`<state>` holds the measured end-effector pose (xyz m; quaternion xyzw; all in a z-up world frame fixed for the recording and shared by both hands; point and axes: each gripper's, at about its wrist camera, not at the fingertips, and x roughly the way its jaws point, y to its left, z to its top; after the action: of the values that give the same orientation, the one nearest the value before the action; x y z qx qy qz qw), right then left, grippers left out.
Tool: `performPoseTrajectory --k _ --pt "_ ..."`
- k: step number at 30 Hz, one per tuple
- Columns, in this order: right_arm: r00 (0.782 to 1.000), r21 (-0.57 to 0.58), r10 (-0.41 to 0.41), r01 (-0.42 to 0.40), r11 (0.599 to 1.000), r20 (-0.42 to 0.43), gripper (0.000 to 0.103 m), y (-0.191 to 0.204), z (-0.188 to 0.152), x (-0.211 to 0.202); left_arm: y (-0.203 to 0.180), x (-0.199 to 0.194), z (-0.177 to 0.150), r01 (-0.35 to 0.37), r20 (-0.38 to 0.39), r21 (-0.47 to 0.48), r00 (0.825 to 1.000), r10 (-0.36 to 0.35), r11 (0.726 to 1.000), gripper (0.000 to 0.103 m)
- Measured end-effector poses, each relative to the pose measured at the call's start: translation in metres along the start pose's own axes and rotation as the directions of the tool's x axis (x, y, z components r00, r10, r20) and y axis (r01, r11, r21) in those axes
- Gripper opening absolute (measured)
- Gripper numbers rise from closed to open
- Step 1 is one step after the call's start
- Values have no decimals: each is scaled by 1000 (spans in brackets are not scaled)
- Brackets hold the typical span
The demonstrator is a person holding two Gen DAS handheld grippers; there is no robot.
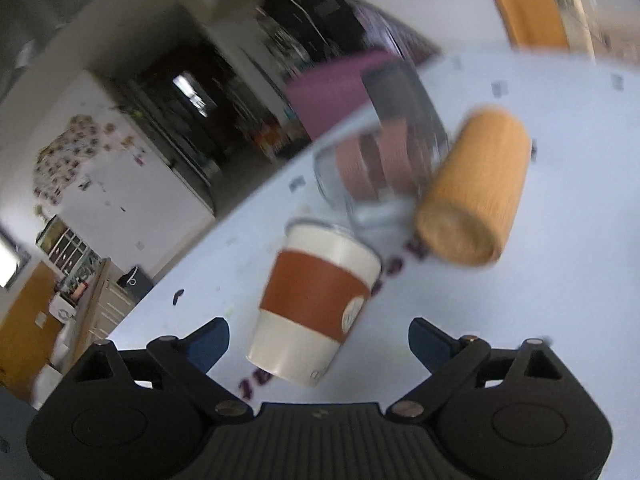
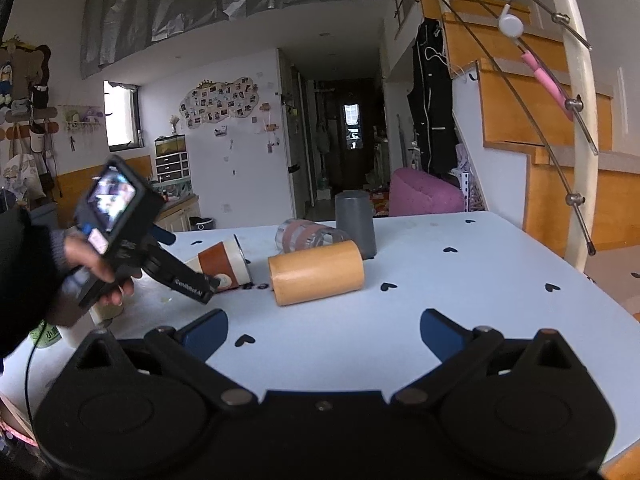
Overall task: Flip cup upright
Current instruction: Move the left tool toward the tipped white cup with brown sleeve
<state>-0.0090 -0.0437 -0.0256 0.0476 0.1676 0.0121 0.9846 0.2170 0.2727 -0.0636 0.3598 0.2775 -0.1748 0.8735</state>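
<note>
**Cup on its side, both grippers open**

At the left of the right wrist view, your left gripper [image 2: 208, 280] stands with its jaws apart around the white cup [image 2: 224, 262] with the brown sleeve, gripping nothing. The cup lies on its side on the pale blue table [image 2: 480, 280]; its long axis runs left to right, rim toward frame centre. Right of it lie a clear glass [image 2: 308, 236], a wooden cup [image 2: 316, 272] and an upright grey cup [image 2: 356, 224]. Your right gripper [image 2: 324, 332] is wide open and empty.
</note>
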Motion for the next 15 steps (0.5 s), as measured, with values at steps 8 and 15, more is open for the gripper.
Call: performPoseTrajectory --k 8,15 --pt "1000 23 -16 16 1000 -18 103 -13 -8 3 2 36 0 1 -128 81 992 9 997 94" --pt "999 30 -32 32 999 -20 103 -19 -11 2 13 43 1 -28 -147 33 989 33 999 66"
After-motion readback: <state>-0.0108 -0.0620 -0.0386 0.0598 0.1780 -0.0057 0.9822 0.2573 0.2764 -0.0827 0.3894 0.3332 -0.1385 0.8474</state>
